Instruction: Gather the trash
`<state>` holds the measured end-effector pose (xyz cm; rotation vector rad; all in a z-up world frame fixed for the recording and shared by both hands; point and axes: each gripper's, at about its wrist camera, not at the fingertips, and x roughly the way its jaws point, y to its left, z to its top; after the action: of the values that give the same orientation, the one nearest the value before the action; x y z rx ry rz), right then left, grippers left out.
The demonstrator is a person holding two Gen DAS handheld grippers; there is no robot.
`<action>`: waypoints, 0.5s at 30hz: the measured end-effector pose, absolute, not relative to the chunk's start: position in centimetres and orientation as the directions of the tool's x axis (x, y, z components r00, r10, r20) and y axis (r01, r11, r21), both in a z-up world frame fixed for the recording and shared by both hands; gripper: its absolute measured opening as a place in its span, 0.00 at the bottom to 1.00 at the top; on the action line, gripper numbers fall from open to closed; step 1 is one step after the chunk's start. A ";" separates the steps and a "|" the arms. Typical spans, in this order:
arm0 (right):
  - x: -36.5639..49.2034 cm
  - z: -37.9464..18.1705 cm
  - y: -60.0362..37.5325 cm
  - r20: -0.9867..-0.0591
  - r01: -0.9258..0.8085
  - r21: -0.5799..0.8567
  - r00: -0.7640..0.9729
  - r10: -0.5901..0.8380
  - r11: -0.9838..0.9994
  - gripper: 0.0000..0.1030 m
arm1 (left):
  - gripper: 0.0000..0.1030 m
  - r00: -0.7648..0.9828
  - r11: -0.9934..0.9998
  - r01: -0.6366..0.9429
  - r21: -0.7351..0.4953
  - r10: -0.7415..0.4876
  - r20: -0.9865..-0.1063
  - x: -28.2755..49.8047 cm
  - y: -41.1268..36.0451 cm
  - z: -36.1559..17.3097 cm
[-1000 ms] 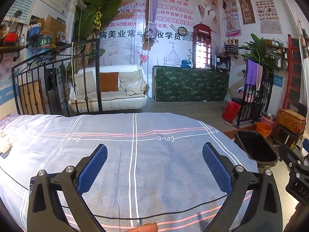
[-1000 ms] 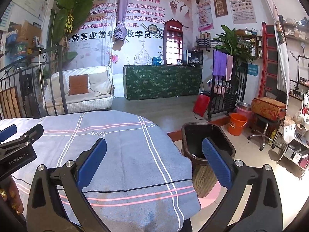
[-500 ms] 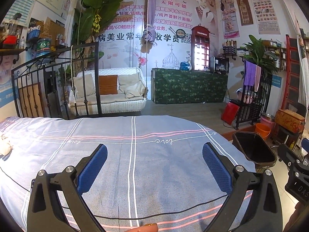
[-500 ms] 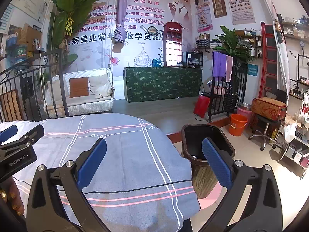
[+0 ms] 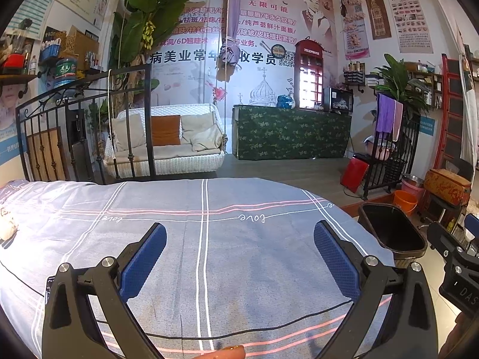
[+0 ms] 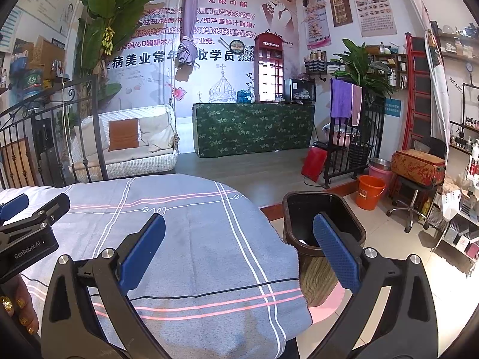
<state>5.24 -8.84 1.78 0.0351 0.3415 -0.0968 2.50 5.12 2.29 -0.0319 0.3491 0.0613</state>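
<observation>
One white scrap (image 5: 6, 229), left view only

The bed cover (image 5: 239, 257) is grey-blue with white and pink crossing stripes. The bin (image 6: 321, 224) looks dark brown, wood-grained below. Blue pads (image 6: 143, 251) line black grippers. An orange bucket (image 6: 369, 191) stands beyond.

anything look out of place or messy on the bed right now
One thing: a pale crumpled wad lies on the striped sheet at its far left edge, away from the bin. Both the left gripper and the right gripper are open and empty.
</observation>
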 end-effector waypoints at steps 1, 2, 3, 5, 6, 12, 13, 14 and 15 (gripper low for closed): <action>5.3 1.8 -8.8 -0.337 0.100 0.018 0.937 -0.088 0.995 0.95 | 0.95 0.938 0.998 -0.065 -0.019 0.055 -0.343 2.5 5.1 2.3; 5.3 1.8 -8.8 -0.338 0.099 0.019 0.937 -0.087 0.995 0.95 | 0.95 0.938 0.998 -0.065 -0.018 0.055 -0.343 2.5 5.2 2.3; 5.3 1.7 -8.8 -0.338 0.100 0.019 0.937 -0.087 0.995 0.95 | 0.95 0.938 0.998 -0.065 -0.020 0.054 -0.344 2.5 5.1 2.3; 5.3 1.6 -8.8 -0.339 0.099 0.019 0.937 -0.086 0.995 0.95 | 0.95 0.937 0.998 -0.066 -0.020 0.055 -0.344 2.6 5.1 2.3; 5.3 1.6 -8.8 -0.340 0.098 0.020 0.937 -0.086 0.995 0.95 | 0.95 0.937 0.998 -0.066 -0.020 0.055 -0.344 2.6 5.1 2.3; 5.3 1.5 -8.7 -0.341 0.098 0.021 0.936 -0.085 0.995 0.95 | 0.95 0.937 0.998 -0.064 -0.021 0.053 -0.346 2.6 5.3 2.2; 5.3 1.5 -8.8 -0.342 0.098 0.021 0.936 -0.085 0.995 0.95 | 0.95 0.936 0.998 -0.064 -0.023 0.052 -0.348 2.6 5.3 2.2; 5.3 1.5 -8.8 -0.345 0.097 0.021 0.935 -0.084 0.995 0.95 | 0.95 0.935 0.998 -0.064 -0.024 0.052 -0.350 2.7 5.4 2.1; 5.3 1.5 -8.8 -0.347 0.097 0.021 0.934 -0.084 0.995 0.95 | 0.95 0.935 0.998 -0.064 -0.023 0.052 -0.351 2.7 5.5 2.0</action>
<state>5.33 -8.76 1.50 0.0383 0.3528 -0.0929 2.72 5.46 2.03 -0.0344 0.3582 0.0595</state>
